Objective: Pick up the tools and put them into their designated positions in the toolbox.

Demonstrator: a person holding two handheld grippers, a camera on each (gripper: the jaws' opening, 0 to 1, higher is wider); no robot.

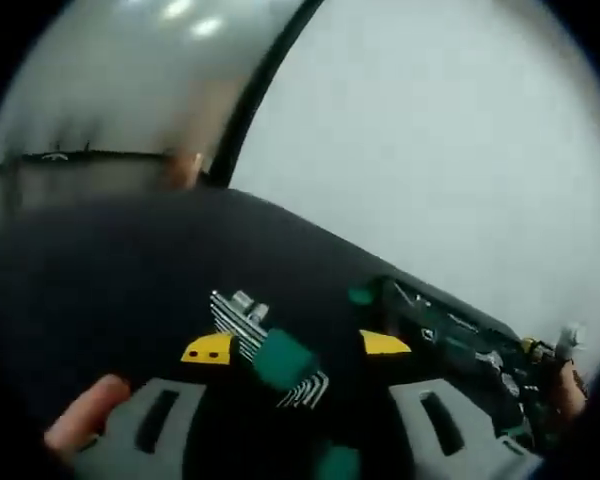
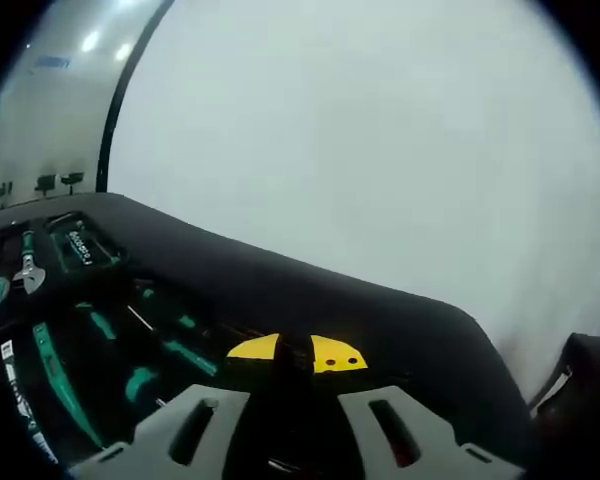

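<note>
The left gripper (image 1: 298,352) is tilted over the black toolbox (image 1: 130,270), its yellow-tipped fingers (image 1: 208,349) spread around a green-holdered hex key set (image 1: 270,350). The right gripper (image 2: 297,354) is held with its fingers pressed together above the tool tray (image 2: 100,340). Labels are blurred beyond reading.

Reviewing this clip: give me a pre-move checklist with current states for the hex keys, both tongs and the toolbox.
1. Hex keys between left tongs: ok.
2. Left grip firm: cannot tell; tips apart, contact blurred.
3. Right tongs free of load: ok, tips together, nothing held.
4. Toolbox open, tools seated in it: ok.
5. Hex keys' slot free: cannot tell.
6. Finger beside left tongs, clear of tips: ok.
</note>
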